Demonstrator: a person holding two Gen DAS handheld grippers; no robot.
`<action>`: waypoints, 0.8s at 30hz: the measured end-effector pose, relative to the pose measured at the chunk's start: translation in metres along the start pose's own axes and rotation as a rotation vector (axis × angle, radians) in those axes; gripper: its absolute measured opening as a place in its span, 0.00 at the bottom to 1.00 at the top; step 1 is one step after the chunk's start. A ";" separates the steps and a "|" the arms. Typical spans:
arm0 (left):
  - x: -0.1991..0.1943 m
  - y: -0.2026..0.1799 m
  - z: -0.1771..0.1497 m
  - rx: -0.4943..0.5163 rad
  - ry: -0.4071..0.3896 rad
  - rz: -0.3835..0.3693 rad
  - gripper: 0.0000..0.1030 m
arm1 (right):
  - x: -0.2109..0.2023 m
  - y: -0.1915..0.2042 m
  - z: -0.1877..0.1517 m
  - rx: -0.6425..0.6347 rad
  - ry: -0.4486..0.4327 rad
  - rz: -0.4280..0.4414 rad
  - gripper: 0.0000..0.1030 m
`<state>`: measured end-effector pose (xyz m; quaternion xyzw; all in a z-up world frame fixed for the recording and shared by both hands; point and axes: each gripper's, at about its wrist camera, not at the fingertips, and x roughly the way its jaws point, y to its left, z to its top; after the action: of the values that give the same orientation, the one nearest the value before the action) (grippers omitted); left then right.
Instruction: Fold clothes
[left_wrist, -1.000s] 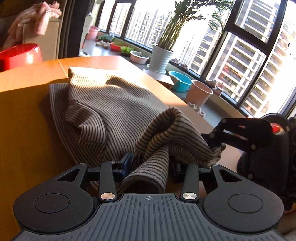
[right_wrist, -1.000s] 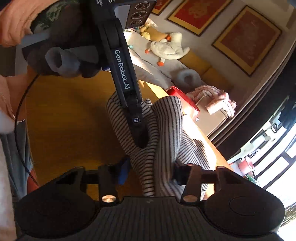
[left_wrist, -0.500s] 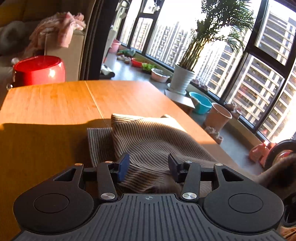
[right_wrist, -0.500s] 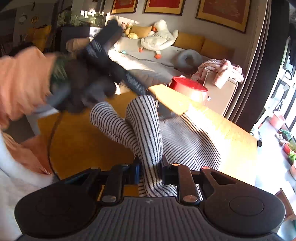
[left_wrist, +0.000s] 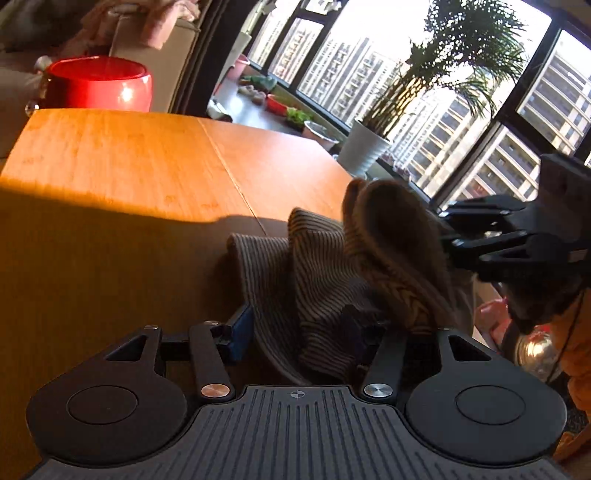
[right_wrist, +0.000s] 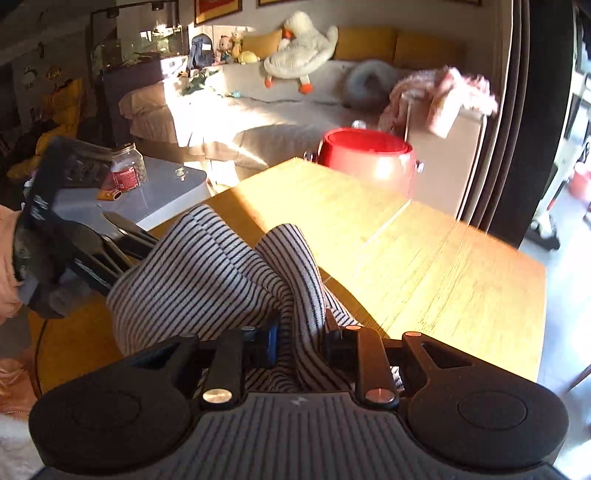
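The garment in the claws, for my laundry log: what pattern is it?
The garment has thin dark stripes on pale knit, clearest in the right wrist view.

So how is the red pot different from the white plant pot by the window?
The red pot is wide, squat and shiny, while the white plant pot is taller and matte. The red pot shows nothing inside; the white plant pot holds a leafy palm. Both stand beyond the wooden table, not on it.

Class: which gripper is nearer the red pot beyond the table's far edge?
Hard to call: both the left gripper and right gripper hold the striped garment at the table's near side, far from the pot.
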<state>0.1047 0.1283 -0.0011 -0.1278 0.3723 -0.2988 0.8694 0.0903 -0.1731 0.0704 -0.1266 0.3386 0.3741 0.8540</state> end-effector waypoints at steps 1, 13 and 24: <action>-0.010 0.000 0.001 0.003 -0.028 -0.009 0.66 | 0.014 -0.008 -0.002 0.019 0.023 0.014 0.23; 0.026 -0.063 -0.011 0.178 0.044 -0.100 0.87 | 0.049 -0.055 -0.008 0.161 -0.009 0.059 0.42; 0.042 -0.074 -0.016 0.139 0.054 -0.049 0.77 | -0.053 -0.048 -0.073 0.317 -0.289 -0.198 0.66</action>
<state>0.0847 0.0445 -0.0035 -0.0683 0.3708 -0.3485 0.8581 0.0632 -0.2698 0.0504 0.0315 0.2534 0.2448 0.9354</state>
